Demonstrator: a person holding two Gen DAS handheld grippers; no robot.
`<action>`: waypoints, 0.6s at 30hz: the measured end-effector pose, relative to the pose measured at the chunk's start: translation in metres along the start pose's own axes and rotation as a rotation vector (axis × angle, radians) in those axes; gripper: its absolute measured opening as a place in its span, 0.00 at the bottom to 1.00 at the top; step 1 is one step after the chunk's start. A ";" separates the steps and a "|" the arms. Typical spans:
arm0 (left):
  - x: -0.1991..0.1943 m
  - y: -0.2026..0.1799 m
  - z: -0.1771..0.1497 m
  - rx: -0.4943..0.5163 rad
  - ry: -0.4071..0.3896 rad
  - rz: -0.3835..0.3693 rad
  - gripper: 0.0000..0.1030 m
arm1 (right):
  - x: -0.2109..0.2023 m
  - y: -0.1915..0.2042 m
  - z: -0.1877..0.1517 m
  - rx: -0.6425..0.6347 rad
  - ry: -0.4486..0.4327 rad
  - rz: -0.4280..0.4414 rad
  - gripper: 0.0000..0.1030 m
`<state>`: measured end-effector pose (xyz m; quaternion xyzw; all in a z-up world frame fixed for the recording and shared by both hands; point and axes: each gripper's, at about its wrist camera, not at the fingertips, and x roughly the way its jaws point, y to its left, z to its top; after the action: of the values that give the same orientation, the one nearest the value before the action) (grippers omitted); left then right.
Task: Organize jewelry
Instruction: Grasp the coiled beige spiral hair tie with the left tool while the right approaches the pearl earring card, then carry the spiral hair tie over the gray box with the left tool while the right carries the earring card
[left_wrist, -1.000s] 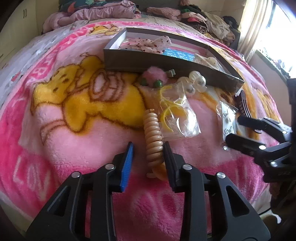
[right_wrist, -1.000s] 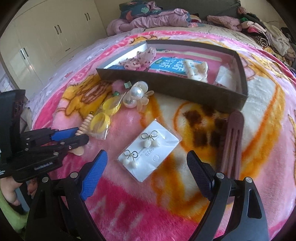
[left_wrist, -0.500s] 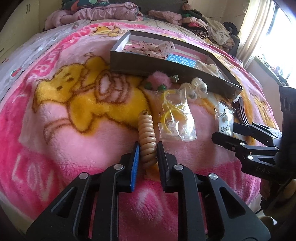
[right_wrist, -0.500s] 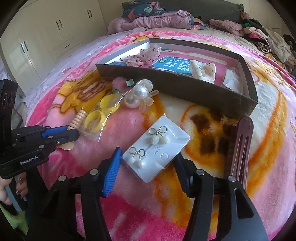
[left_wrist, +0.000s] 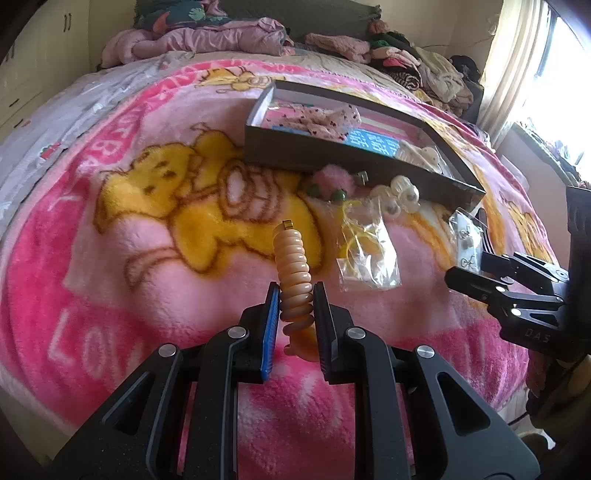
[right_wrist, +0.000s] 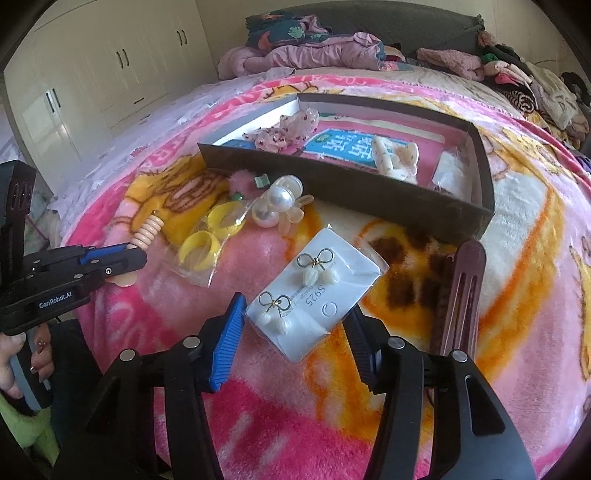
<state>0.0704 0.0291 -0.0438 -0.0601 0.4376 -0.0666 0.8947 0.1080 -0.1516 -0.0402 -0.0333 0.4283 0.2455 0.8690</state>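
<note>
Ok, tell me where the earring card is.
The earring card lies on the pink blanket between the right gripper jaws in the right wrist view, just left of the brown hair clip, in front of the dark box.

Mounted on each gripper, looking forward and steeply down along the fingers, close over the blanket (left_wrist: 155, 266). Left view set at the near left, facing the box (left_wrist: 332, 158) with the right gripper (left_wrist: 476, 266) at its right edge. Right view set further right, showing the left gripper (right_wrist: 135, 254) at left. Shared: box (right_wrist: 332, 188), blanket (right_wrist: 517, 258), central clutter.
</note>
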 end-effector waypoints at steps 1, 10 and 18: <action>-0.001 0.001 0.001 -0.004 -0.003 0.000 0.12 | -0.001 0.001 0.000 -0.003 -0.001 0.000 0.50; -0.010 0.009 0.011 -0.026 -0.026 0.005 0.12 | -0.015 0.002 0.015 -0.013 -0.037 0.001 0.50; -0.013 0.009 0.027 -0.028 -0.041 0.002 0.12 | -0.023 -0.006 0.032 0.002 -0.070 0.002 0.50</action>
<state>0.0845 0.0411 -0.0189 -0.0739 0.4199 -0.0584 0.9026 0.1221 -0.1577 -0.0030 -0.0235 0.3979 0.2467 0.8833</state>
